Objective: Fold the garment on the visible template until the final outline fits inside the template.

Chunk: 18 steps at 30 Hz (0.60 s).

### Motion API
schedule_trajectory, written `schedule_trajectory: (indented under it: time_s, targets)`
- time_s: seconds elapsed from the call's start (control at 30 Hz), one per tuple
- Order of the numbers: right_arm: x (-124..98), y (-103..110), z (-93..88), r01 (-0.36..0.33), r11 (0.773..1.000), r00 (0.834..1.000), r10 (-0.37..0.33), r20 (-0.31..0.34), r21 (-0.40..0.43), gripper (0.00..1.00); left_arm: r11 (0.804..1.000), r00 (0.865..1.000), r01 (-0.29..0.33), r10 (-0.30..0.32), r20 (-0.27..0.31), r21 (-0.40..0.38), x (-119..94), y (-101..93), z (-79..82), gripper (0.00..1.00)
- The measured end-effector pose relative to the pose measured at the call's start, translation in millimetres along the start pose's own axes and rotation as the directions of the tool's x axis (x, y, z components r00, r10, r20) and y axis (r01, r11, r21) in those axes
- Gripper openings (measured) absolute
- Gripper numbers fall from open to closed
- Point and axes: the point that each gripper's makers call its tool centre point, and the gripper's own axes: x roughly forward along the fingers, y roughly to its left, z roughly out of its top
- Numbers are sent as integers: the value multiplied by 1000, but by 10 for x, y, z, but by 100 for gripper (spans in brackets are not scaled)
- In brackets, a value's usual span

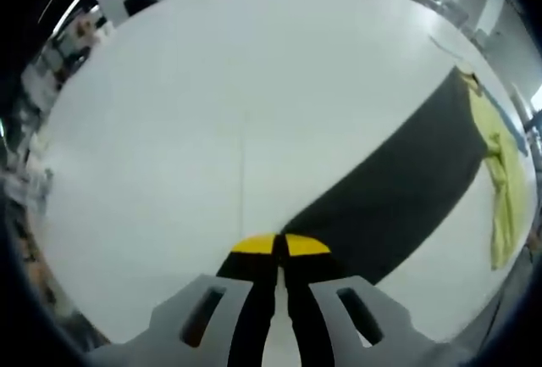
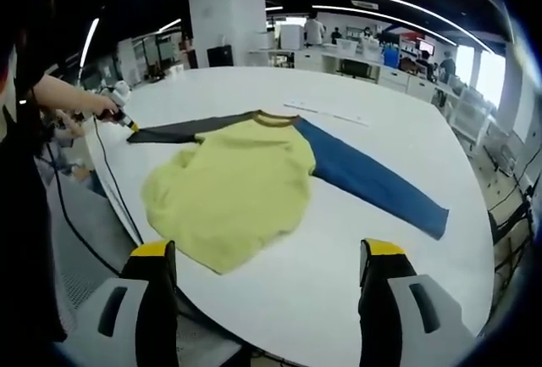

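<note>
My left gripper (image 1: 279,247) has its fingers closed on the dark sleeve (image 1: 398,189) cuff, sleeve stretched straight toward the yellow shirt body (image 2: 233,189); right gripper (image 2: 269,257) gapes empty.

Both grippers (image 1: 279,248) (image 2: 267,257) have black jaws with yellow tips, set in pale grey slotted housings at the bottom of each frame. Far left of the right gripper view: person's black top (image 2: 21,214), plus a thin black cable (image 2: 106,176).

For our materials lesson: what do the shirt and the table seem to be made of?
Shirt: soft knit fabric, probably cotton jersey; matte, it lies limp and rumpled. Table: smooth white top, likely laminate; faint sheen, flat and hard.
</note>
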Motion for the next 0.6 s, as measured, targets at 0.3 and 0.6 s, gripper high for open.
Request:
schedule_trajectory:
  time_s: [0.3, 0.6]
  targets:
    - [-13, -6, 11, 1, 1000, 1000, -1, 6, 0, 89, 999, 1000, 2, -1, 11, -34, -19, 5, -36, 0]
    - [-36, 6, 38, 1, 1000, 1000, -1, 18, -3, 89, 999, 1000, -4, 4, 9, -45, -86, -9, -116, 3]
